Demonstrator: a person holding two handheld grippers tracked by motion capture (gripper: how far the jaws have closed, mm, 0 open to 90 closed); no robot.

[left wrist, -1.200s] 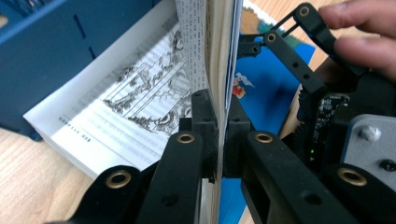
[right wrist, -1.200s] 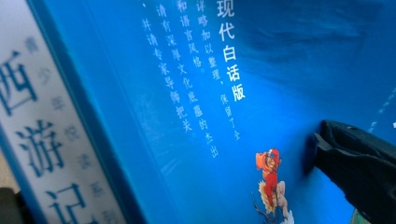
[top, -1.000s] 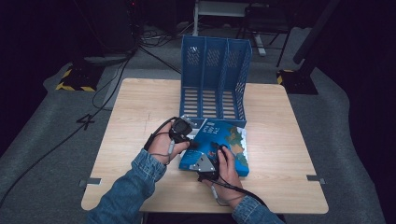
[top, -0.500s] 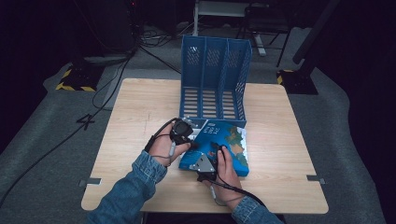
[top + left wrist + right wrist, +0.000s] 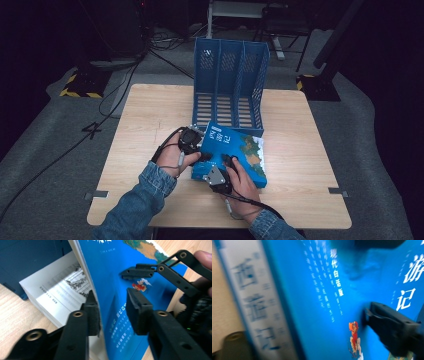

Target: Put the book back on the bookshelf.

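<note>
A blue book (image 5: 245, 150) lies flat on the wooden table, in front of a blue file rack (image 5: 230, 75). My left gripper (image 5: 202, 150) is at the book's left edge. In the left gripper view the lifted front cover (image 5: 107, 265) stands between its jaws (image 5: 112, 302), which have just been opening. One pad sits under the cover and the other stands off it. My right gripper (image 5: 227, 161) comes from the near side and its jaws have just been closing. One finger (image 5: 392, 327) rests on the cover (image 5: 312, 277) and the other lies beneath, by the spine (image 5: 254, 307).
The file rack has several upright slots, and its base (image 5: 25, 257) is right behind the book. White printed pages (image 5: 57, 292) show under the raised cover. Bare wooden table (image 5: 310, 150) stretches right and left of the book. Cables trail over the floor behind.
Both hands and the book keep their places at the book's near-left corner. From the high view no clear shift shows.
</note>
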